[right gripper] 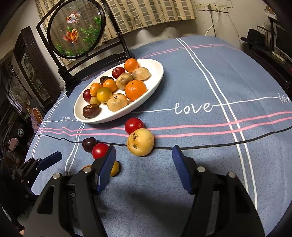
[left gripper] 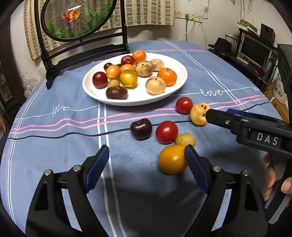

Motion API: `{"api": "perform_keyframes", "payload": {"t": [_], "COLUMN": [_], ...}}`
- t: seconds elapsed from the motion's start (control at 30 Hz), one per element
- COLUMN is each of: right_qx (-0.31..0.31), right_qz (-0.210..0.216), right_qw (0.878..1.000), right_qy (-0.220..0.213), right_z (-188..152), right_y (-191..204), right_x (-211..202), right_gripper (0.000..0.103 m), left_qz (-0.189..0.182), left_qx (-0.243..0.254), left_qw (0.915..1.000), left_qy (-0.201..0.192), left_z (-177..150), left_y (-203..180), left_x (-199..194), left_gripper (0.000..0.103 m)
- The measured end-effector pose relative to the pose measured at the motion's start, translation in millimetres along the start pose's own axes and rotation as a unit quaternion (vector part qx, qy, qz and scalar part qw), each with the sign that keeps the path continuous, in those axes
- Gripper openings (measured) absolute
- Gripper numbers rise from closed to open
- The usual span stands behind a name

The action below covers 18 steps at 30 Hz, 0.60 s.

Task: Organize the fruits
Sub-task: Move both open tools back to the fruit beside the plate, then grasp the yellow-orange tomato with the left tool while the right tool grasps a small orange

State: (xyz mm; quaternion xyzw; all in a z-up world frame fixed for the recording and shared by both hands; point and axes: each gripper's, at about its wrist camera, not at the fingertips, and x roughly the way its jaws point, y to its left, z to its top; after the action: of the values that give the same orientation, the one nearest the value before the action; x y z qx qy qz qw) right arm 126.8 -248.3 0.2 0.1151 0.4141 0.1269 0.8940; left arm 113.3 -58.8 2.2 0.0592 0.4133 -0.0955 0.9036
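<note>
Blue-grey cloth (left gripper: 60, 145) with pink, white and black stripes and the word "love" covers a round table, with a cluttered room and a checked curtain (left gripper: 146, 12) behind it. At the far edge stands a black-framed round panel (left gripper: 76, 18) painted with goldfish.

On the cloth sits a white oval plate (left gripper: 175, 63) heaped with small fruit: oranges, dark red plums, pale brown round fruits and a yellow one.

Nearer than the plate, six loose fruits lie on the cloth. A red cherry tomato (left gripper: 184, 105) touches a speckled yellow fruit (left gripper: 198, 114). Closer in lie a dark cherry (left gripper: 140, 128), a second red tomato (left gripper: 166, 132), a small yellow-brown fruit (left gripper: 185, 139) and an orange-yellow fruit (left gripper: 171, 159).

The left gripper (left gripper: 146, 164) hangs low over the cloth with its blue-padded jaws spread wide and nothing between them; its right pad sits just beside the orange-yellow fruit, and I cannot tell whether they touch. The right gripper (right gripper: 144, 164), held by a person's hand (left gripper: 273, 178), points down at the speckled yellow fruit (right gripper: 140, 145). Its jaws stand apart, unclamped, and the fruit lies just beyond the tips. In the left view one tip appears to meet the fruit.
</note>
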Motion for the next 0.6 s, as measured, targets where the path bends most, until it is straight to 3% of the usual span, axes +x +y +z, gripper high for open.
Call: {"api": "perform_keyframes", "payload": {"t": [0.27,0.6], "right_qx": [-0.003,-0.008], "right_qz": [0.003,0.005], "right_qw": [1.000,1.000], "right_qy": [0.002,-0.001], "right_z": [0.0,0.4], "right_y": [2.6,4.9], "right_x": [0.2,-1.5], "right_gripper": [0.065,0.065], "left_qz": [-0.022,-0.028], "left_qx": [0.013,0.007], "left_qw": [0.9997,0.9989], "left_qy": [0.003,0.038], "left_z": [-4.9,-11.8], "left_y": [-10.5,-14.6], "left_x": [-7.5,14.8], "left_gripper": [0.085,0.084]}}
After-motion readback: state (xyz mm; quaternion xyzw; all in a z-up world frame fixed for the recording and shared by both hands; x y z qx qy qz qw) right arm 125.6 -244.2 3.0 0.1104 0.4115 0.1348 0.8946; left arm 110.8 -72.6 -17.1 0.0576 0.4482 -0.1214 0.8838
